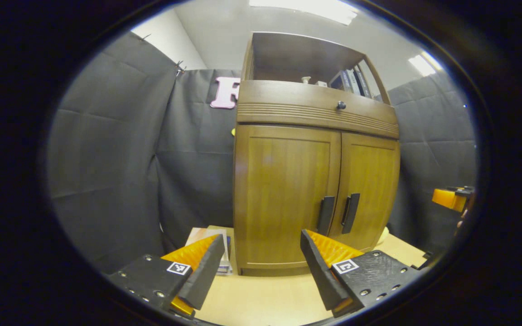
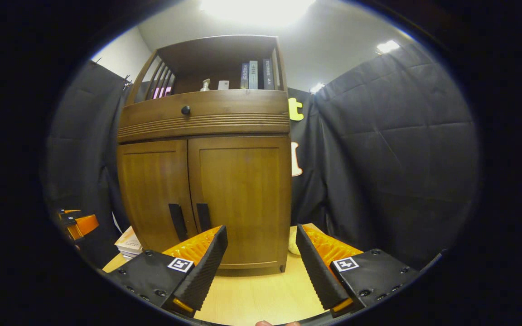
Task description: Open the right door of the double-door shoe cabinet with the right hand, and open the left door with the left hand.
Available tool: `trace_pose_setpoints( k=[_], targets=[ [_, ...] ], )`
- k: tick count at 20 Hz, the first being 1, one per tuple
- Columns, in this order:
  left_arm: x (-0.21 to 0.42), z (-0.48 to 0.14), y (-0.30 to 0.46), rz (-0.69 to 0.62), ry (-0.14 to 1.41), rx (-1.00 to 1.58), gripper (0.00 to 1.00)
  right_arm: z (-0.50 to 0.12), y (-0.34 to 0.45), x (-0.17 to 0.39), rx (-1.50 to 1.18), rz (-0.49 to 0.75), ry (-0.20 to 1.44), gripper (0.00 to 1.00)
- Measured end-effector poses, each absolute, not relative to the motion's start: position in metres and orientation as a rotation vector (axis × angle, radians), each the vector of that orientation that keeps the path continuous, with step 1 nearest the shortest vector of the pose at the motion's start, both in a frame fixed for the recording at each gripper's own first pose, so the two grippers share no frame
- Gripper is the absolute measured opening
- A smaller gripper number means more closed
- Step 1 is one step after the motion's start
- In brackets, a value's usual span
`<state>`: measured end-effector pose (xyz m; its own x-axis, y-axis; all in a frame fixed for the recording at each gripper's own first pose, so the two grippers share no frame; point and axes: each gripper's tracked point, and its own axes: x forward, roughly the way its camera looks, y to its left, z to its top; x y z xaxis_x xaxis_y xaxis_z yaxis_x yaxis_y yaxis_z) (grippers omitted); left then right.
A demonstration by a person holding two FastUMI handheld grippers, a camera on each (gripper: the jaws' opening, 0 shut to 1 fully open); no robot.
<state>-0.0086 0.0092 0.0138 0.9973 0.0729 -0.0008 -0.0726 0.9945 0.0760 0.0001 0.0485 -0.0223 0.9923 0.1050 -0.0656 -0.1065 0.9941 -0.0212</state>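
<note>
While both doors are closed, we see the shoe cabinet (image 1: 315, 181) standing toward the tabletop's (image 1: 261, 299) far edge. Our left gripper (image 1: 261, 267) hangs with jaws released, apart from the left door (image 1: 288, 194) and its handle (image 1: 325, 215). Our right gripper (image 2: 261, 262) is likewise spread wide and grasps nothing, short of the right door (image 2: 243, 199) and its handle (image 2: 203, 217). Stacked books (image 2: 129, 244) lie beside the cabinet's left side.
</note>
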Motion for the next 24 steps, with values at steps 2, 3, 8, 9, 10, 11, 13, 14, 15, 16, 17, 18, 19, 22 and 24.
trace_pose_setpoints(
  k=[2,3,8,9,10,11,13,14,15,16,17,18,19,22,24],
  targets=[
    [-0.013,0.016,0.011,0.104,-0.011,0.050,0.99,-0.025,0.060,0.003,0.004,0.136,0.070,0.96],
    [-0.015,0.016,0.012,0.121,-0.016,0.024,0.98,-0.029,0.064,0.006,0.018,0.146,0.076,0.96],
    [-0.021,0.012,0.016,0.163,0.006,-0.028,0.99,-0.037,0.072,0.027,0.008,0.180,0.126,0.96],
    [-0.019,0.011,0.014,0.155,0.012,-0.029,0.99,-0.035,0.073,0.031,0.012,0.182,0.127,0.96],
    [-0.020,0.011,0.015,0.152,0.017,-0.025,0.99,-0.032,0.076,0.037,0.021,0.188,0.121,0.96],
    [-0.020,0.012,0.016,0.156,0.020,-0.015,0.99,-0.031,0.079,0.043,0.028,0.195,0.115,0.96],
    [-0.019,0.016,0.016,0.174,0.024,0.010,0.97,-0.030,0.081,0.061,0.024,0.206,0.097,0.96],
    [-0.019,0.016,0.014,0.180,0.022,0.022,0.97,-0.029,0.082,0.071,0.029,0.211,0.087,0.93],
    [-0.017,0.017,0.013,0.190,0.022,0.034,0.97,-0.030,0.086,0.080,0.040,0.222,0.084,0.93],
    [-0.016,0.015,0.013,0.201,0.022,0.039,0.99,-0.031,0.090,0.090,0.053,0.238,0.083,0.93],
    [-0.013,0.014,0.011,0.210,0.026,0.033,0.99,-0.034,0.094,0.099,0.061,0.253,0.088,0.96],
    [-0.011,0.015,0.006,0.217,0.032,0.024,0.99,-0.038,0.098,0.109,0.065,0.265,0.097,0.96],
    [-0.008,0.016,0.004,0.231,0.038,0.016,0.99,-0.043,0.101,0.119,0.068,0.275,0.109,0.96],
    [-0.008,0.016,0.004,0.291,0.050,0.006,0.98,-0.058,0.121,0.141,0.092,0.338,0.146,0.98],
    [-0.009,0.017,0.004,0.339,0.053,0.019,0.98,-0.066,0.138,0.159,0.112,0.376,0.166,0.93]
  ],
)
